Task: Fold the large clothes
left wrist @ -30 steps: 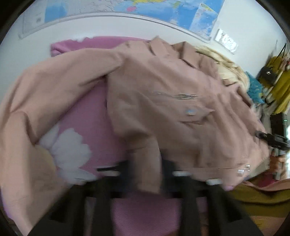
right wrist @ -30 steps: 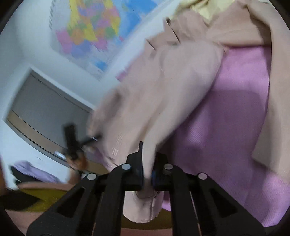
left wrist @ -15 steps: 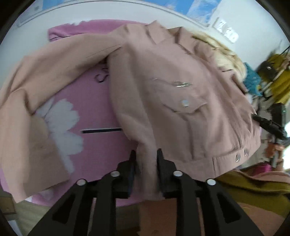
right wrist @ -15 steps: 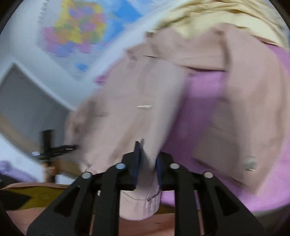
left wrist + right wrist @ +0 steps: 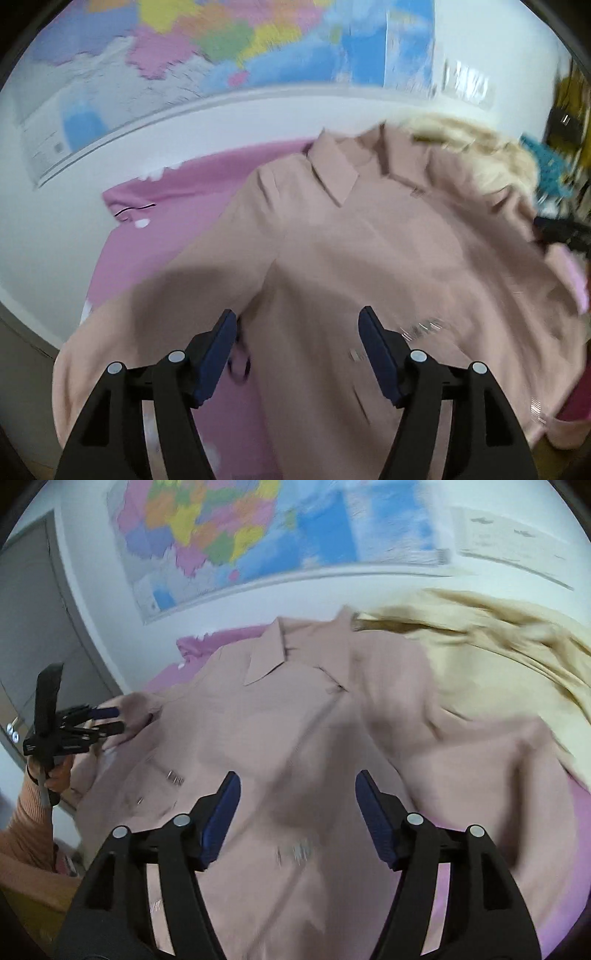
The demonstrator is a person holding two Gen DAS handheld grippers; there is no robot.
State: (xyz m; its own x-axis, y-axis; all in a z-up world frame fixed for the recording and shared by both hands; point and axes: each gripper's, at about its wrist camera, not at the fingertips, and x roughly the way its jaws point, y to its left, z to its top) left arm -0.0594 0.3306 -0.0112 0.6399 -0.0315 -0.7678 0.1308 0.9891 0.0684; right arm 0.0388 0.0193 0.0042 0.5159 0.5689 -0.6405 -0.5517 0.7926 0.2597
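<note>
A dusty pink jacket [image 5: 388,251] lies spread front-up on a pink cloth [image 5: 177,206], collar toward the wall. It also shows in the right wrist view [image 5: 295,738]. My left gripper [image 5: 297,332] is open and empty above the jacket's left side, near the sleeve. My right gripper [image 5: 297,794] is open and empty above the jacket's chest. The left gripper also shows at the left of the right wrist view [image 5: 99,720], at the jacket's left sleeve. Both views are motion-blurred.
A cream-yellow garment [image 5: 498,657] lies heaped behind the jacket at the right, also in the left wrist view [image 5: 472,147]. A wall map [image 5: 258,528] hangs behind. A grey door [image 5: 33,627] is at the left. Bags and clothes [image 5: 565,122] hang at the far right.
Both grippers were shut on the jacket's hem and have let go; the jaws now stand wide open. The jacket has dropped flat and both cameras have tilted up toward the wall.
</note>
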